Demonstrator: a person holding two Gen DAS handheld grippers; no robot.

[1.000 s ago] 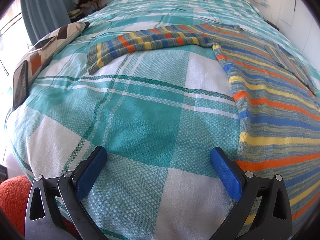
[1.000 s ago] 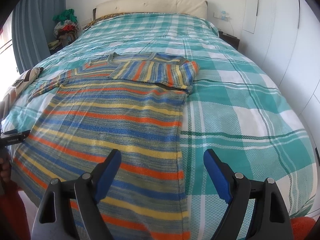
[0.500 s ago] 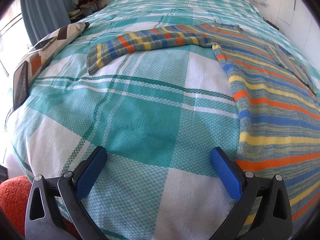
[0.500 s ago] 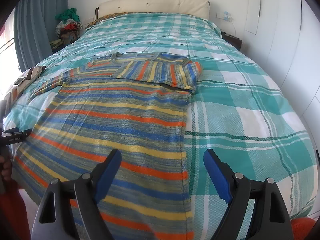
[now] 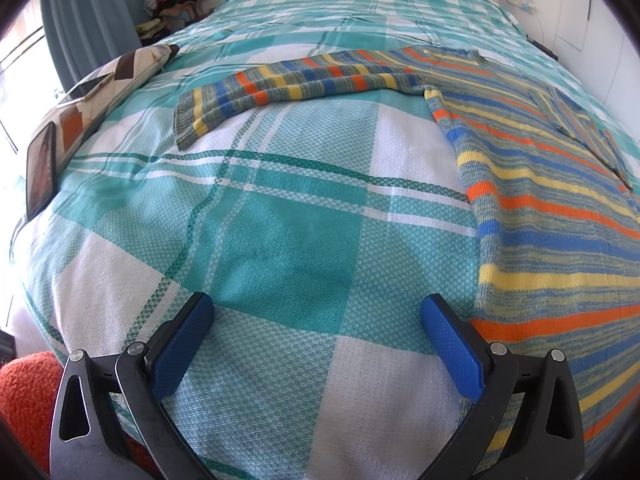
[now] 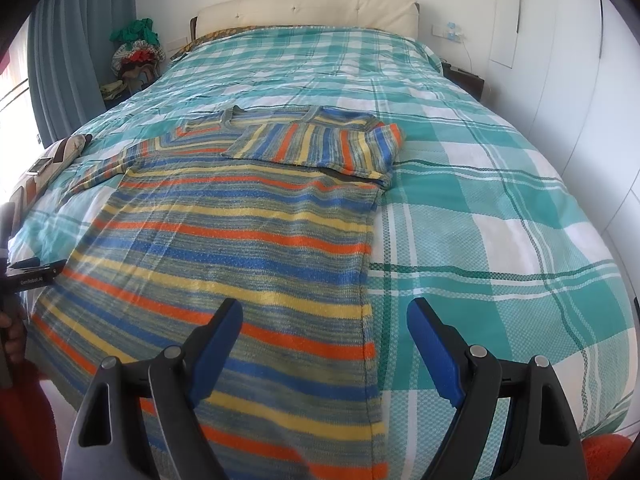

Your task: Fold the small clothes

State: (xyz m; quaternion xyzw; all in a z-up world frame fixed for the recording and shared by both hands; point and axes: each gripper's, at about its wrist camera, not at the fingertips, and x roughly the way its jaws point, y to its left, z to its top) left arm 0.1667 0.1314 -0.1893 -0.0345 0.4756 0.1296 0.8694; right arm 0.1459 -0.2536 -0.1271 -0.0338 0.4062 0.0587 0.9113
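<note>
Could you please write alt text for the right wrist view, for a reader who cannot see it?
A striped sweater lies flat on a teal plaid bedspread, one sleeve folded across its chest and the other sleeve spread out. The open right gripper hovers above the sweater's near edge.

We are in a home bedroom: a wide bed (image 6: 460, 208) under a teal-and-white checked cover, a cream padded headboard (image 6: 308, 10), blue curtains (image 6: 84, 40) by a bright window, white wardrobe doors (image 6: 560, 60) alongside.
</note>
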